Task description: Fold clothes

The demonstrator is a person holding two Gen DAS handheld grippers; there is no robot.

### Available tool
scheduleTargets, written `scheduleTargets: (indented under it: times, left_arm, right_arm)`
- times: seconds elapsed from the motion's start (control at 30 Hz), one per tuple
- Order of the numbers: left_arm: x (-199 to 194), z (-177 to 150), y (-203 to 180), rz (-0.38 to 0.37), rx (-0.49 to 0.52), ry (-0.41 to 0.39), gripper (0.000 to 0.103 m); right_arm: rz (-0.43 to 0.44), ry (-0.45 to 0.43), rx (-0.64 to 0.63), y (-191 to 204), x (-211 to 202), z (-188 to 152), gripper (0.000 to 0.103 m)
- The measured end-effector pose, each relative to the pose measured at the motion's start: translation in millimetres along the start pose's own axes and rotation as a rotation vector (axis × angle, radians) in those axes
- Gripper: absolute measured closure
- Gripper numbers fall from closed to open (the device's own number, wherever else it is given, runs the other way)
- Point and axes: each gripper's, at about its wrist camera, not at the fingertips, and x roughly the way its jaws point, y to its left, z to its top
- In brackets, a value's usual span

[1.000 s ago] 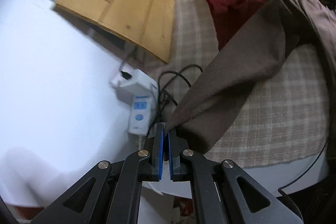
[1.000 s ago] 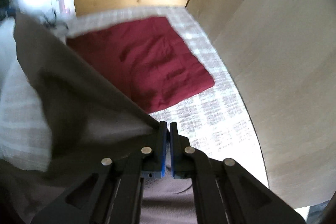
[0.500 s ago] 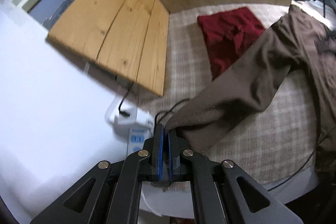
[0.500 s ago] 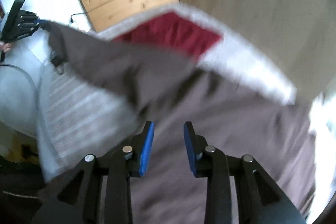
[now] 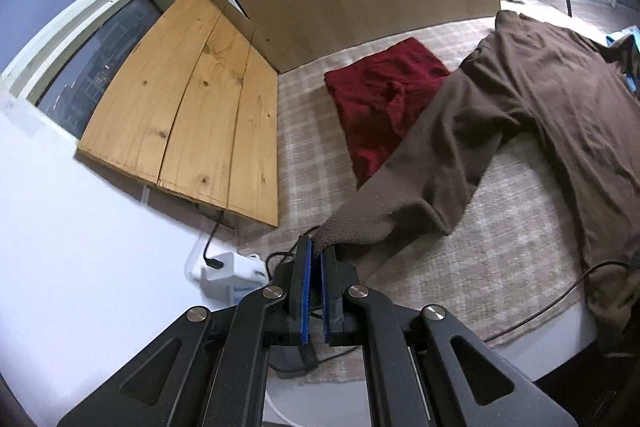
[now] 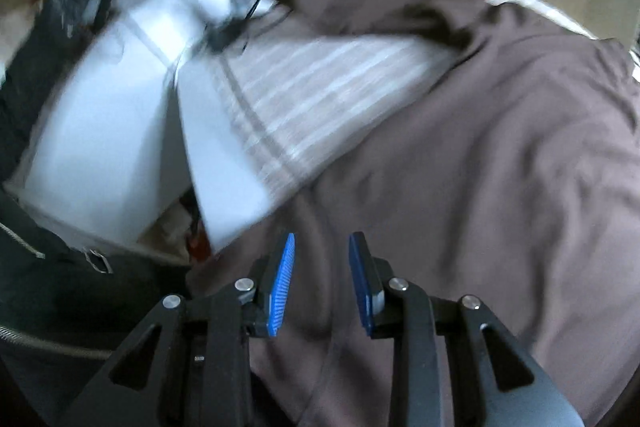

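Now the right gripper (image 6: 321,281), which pinched the brown sweater (image 5: 540,115) a second ago, gapes empty above it; the left gripper (image 5: 315,291) still clamps the cuff, sweater spread across the bed (image 5: 500,267).

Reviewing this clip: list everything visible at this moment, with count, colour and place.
brown sweater: one, brown, spread on the bed, one sleeve end pinched
red garment: one, dark red, folded, far side of the bed
checked cover: one, beige, over the bed
wooden board: one, light pine, beside the bed
power strip: one, white, cables plugged in
left gripper: shut on the sleeve end
right gripper: open above the sweater, holding nothing
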Motion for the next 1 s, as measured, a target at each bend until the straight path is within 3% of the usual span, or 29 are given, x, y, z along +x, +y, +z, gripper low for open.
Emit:
scheduleTargets:
  times: [0.13,0.27,0.3,0.33,0.37,0.43,0.53,0.67,0.77,0.9,1.0]
  left_arm:
    - [-24,-7,-10,0.000,-0.024,-0.022,0.100]
    - [-54,-7,-26,0.022,0.012,-0.063,0.100]
    - [-64,-6,-30,0.021,0.017,-0.081,0.100]
    - [-72,-6,-36,0.019,0.023,-0.096,0.100]
    - [-81,-4,-43,0.019,0.035,-0.111,0.100]
    - [-92,-1,-55,0.015,0.055,-0.130,0.100]
    - [-115,4,-82,-0.015,0.092,-0.180,0.100]
    - [-156,10,-152,-0.094,0.244,-0.280,0.100]
    - [-183,9,-219,-0.182,0.393,-0.334,0.100]
    - [-170,-25,-311,-0.319,0.636,-0.267,0.100]
    - [-137,-49,-353,-0.395,0.726,-0.166,0.100]
  right_arm:
    - [0.177,0.108,-0.003,37,24,-13,0.075]
    - [0.276,-0.040,0.114,22,-65,-21,0.074]
    - [0.295,-0.094,0.154,13,-91,-23,0.070]
    - [0.270,-0.163,0.198,-1,-122,-26,0.057]
    - [0.190,-0.198,0.217,-11,-139,-26,0.053]
    - [-0.033,-0.238,0.218,-29,-162,-24,0.053]
    - [-0.187,-0.234,0.241,-58,-161,-17,0.061]
    - [-0.233,-0.216,0.312,-100,-148,-4,0.060]
    - [-0.206,-0.236,0.357,-135,-153,14,0.060]
    - [-0.152,-0.232,0.391,-174,-139,62,0.059]
    - [-0.201,-0.184,0.359,-187,-114,117,0.058]
